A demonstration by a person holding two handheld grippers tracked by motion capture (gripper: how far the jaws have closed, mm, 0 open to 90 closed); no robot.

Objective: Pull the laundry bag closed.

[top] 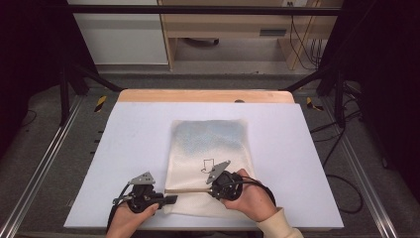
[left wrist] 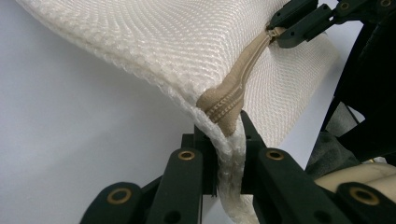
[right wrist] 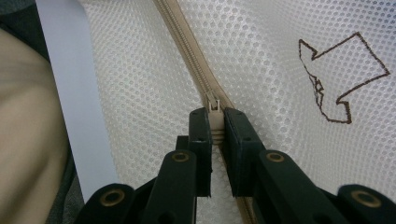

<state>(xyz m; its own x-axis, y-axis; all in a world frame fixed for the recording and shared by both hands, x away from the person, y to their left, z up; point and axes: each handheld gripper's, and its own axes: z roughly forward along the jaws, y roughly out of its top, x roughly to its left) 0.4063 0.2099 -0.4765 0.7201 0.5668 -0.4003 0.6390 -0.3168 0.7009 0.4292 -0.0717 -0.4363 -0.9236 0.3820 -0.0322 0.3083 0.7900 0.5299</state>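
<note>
**Both grippers clamped on the mesh bag's zipper line**

While the person's forearms reach in from the near edge, a cream mesh bag (top: pixel 208 163) lies flat on the white table (top: pixel 129 148), its near end close to the table's front edge. A tan zipper (top: pixel 185 190) runs across that near end.

The left gripper (top: pixel 171 199) lies low at the bag's near left corner; seen along its own jaws, the left gripper (left wrist: pixel 229 140) is pinched tight on the thick seamed corner where the zipper tape (left wrist: pixel 229 100) ends, and the mesh lifts slightly there.

The right gripper (top: pixel 210 189) sits further along the zipper, held in the right hand (top: pixel 252 198). Up close, the right gripper (right wrist: pixel 215 122) is closed on the tan zipper pull (right wrist: pixel 215 109), with the slider just ahead of the tips. A brown arrow outline (right wrist: pixel 343 77) is drawn on the mesh beside it.
</note>
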